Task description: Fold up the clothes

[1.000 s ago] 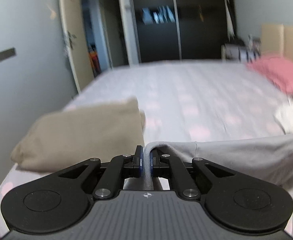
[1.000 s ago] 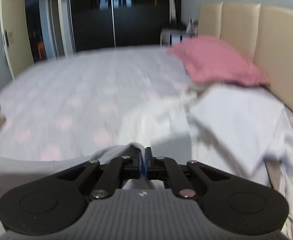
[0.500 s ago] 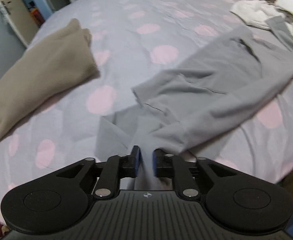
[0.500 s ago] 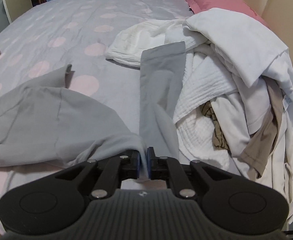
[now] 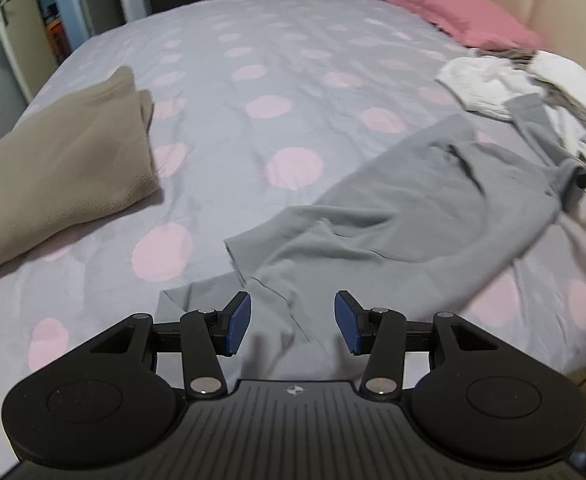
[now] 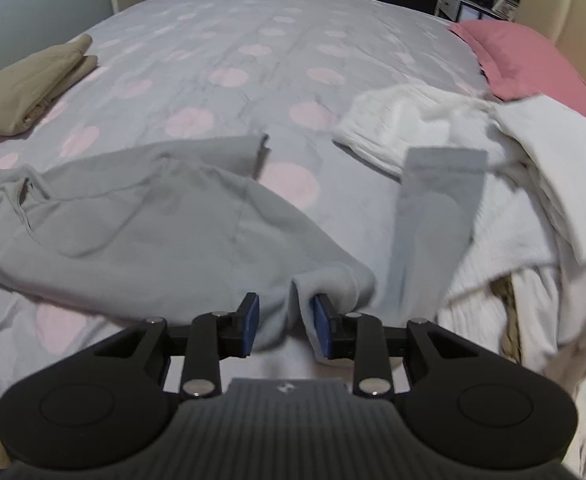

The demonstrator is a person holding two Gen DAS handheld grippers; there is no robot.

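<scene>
Risk here is mostly mess; grey top [image 5: 405, 208] lies rumpled across the spotted bed [image 5: 253, 60], one sleeve draped onto the white laundry pile [image 6: 513, 184]; left gripper [image 5: 292, 322] gapes wide with nothing in it, right gripper [image 6: 284, 322] is parted too, cloth loose between its pads; grab carelessly and creases get folded in.

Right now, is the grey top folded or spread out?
Spread out, unfolded: the grey top lies loosely rumpled across the bed, one sleeve draped over the white laundry pile.
</scene>
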